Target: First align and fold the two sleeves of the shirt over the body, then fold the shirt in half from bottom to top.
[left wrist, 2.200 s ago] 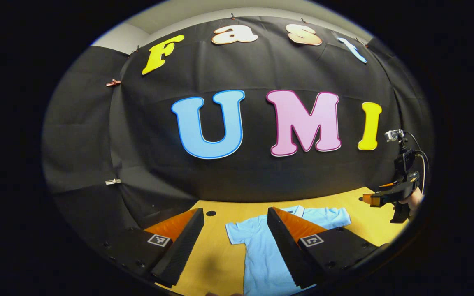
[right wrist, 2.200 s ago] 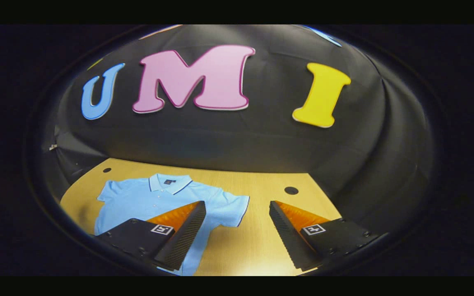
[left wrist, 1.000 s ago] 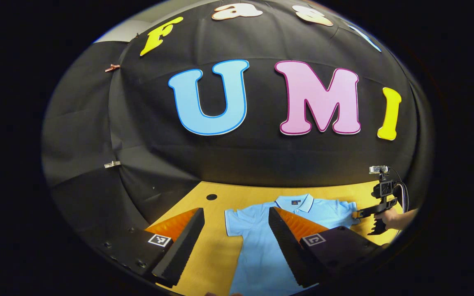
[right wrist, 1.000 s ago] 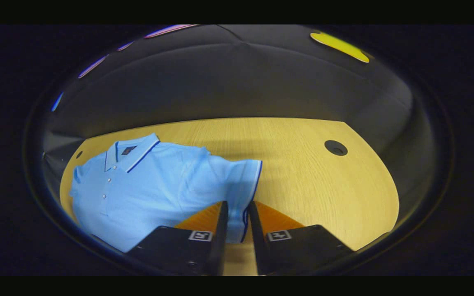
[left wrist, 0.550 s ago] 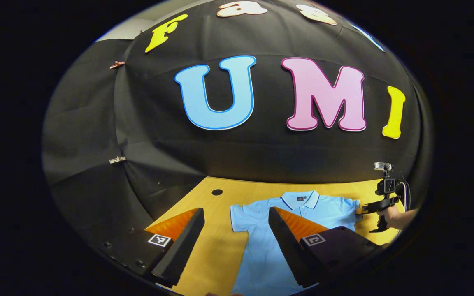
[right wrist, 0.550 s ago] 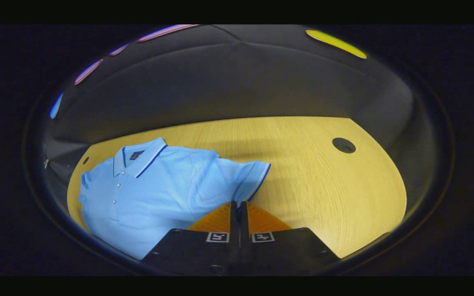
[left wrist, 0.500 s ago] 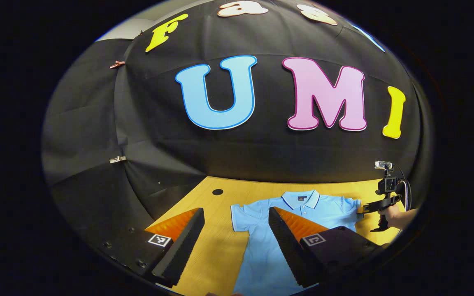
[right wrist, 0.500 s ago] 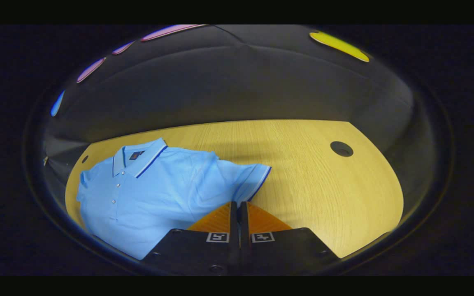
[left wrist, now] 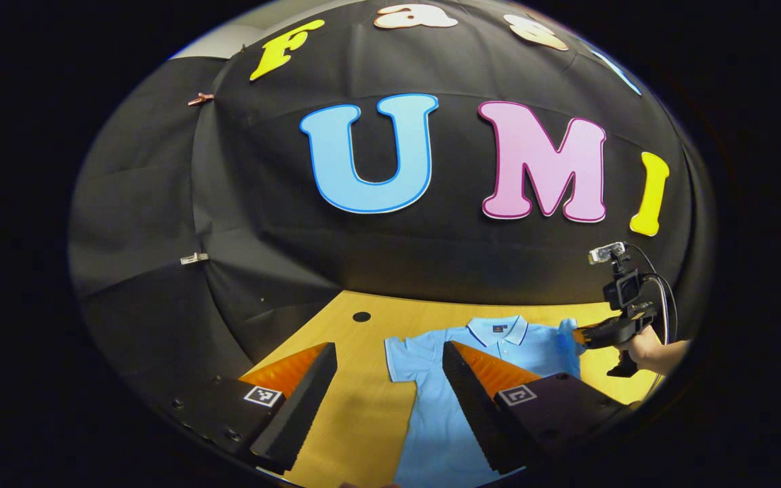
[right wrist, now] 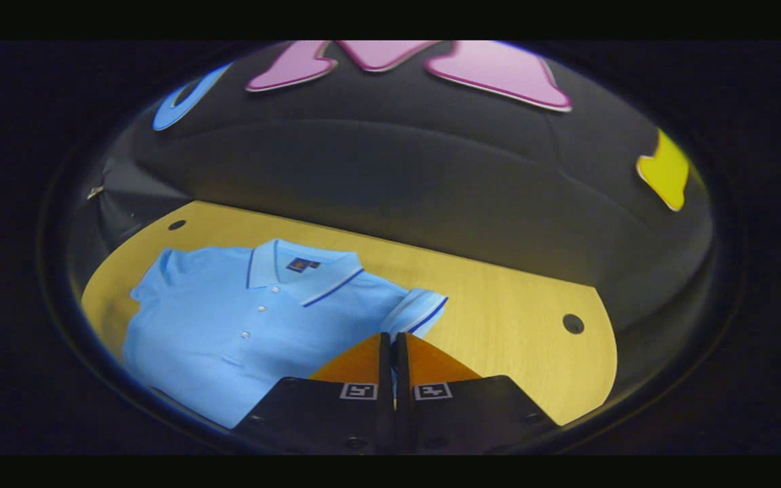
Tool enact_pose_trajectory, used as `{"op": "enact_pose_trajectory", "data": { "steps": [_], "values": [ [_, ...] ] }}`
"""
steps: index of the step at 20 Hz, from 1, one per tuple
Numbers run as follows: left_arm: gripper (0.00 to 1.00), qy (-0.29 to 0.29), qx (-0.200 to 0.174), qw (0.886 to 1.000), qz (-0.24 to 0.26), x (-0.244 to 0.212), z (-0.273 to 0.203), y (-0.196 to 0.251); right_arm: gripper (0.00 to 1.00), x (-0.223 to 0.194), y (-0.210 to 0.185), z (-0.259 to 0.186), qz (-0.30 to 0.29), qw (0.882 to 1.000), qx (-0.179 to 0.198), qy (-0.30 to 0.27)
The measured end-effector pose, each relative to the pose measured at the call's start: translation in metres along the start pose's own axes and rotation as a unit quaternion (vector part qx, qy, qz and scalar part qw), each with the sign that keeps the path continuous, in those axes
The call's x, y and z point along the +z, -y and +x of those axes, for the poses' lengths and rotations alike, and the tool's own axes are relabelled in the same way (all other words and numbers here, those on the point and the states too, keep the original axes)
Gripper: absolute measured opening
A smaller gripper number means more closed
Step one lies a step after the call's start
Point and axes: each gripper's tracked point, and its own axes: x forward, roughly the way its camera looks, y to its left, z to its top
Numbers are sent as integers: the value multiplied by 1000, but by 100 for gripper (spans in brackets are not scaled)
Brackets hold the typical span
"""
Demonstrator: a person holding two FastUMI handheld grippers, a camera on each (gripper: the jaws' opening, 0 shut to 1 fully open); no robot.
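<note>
Shirt [right wrist: 241, 325]: lay flat on the bench [right wrist: 499, 305], light and limp.
Right tongs [right wrist: 394, 359]: clenched on the sleeve cuff [right wrist: 421, 308], the best hold.
Left tongs [left wrist: 390, 400]: released, above.

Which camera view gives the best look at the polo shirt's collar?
The right gripper view: the collar lies open and large there, with its dark stripe and the button placket below it. In the left gripper view the collar is small and far off, beside that tool's own finger.
</note>
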Motion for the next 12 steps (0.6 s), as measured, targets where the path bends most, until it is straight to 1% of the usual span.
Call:
{"op": "enact_pose_trajectory", "data": {
  "steps": [1,4,5,6,7,9,10,12],
  "values": [
    [100,-2,1,1000,-4,-3,0,-5,10,3,-14,-1,-13,1000,4,1],
    [100,-4,5,1000,-12,-10,-2,-21,5,6,-60,-5,-39,999,23,-2],
    [100,-3,6,1000,-15,-11,-3,-27,0,7,-78,-7,-42,998,37,-3],
    [100,-3,6,1000,-19,-12,-4,-33,14,7,-96,-8,-43,998,50,-3],
    [100,-4,7,1000,-24,-15,-4,-39,10,8,-112,-10,-44,997,58,-3],
    [100,-5,8,999,-33,-19,-2,-50,21,10,-141,-26,-31,996,82,0],
    [100,-7,6,999,-37,-22,-1,-55,31,12,-152,-34,-24,996,88,3],
    [100,-14,-4,999,-42,-29,8,-59,65,12,-164,-51,-10,996,93,7]
  ]
}}
